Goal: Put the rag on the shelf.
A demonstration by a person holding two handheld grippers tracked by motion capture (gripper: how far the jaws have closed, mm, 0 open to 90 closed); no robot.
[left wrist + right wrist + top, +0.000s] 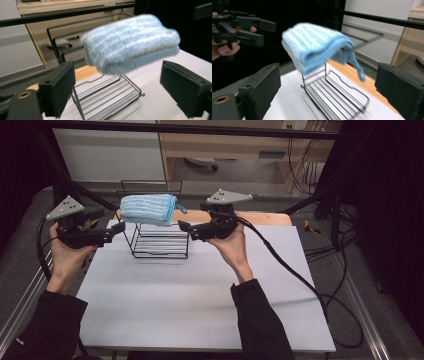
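Observation:
A folded light-blue striped towel (148,209) (130,43) (317,47) lies over the top of a black wire rack (160,242) (107,95) (337,97) at the back of the white table (200,295). My left gripper (111,221) (117,64) is held in the air just left of the towel, jaws open and empty. On the towel's right, my right gripper (191,215) (328,67) hangs at the same height, also open and empty. The left gripper (239,27) appears beyond the towel in the right gripper view. A small loop hangs from the towel's right end.
A wooden board (270,217) runs along the table's back edge. The right gripper's black cable (300,280) trails across the table's right side and off it. Black frame bars and a wooden cabinet stand behind the rack.

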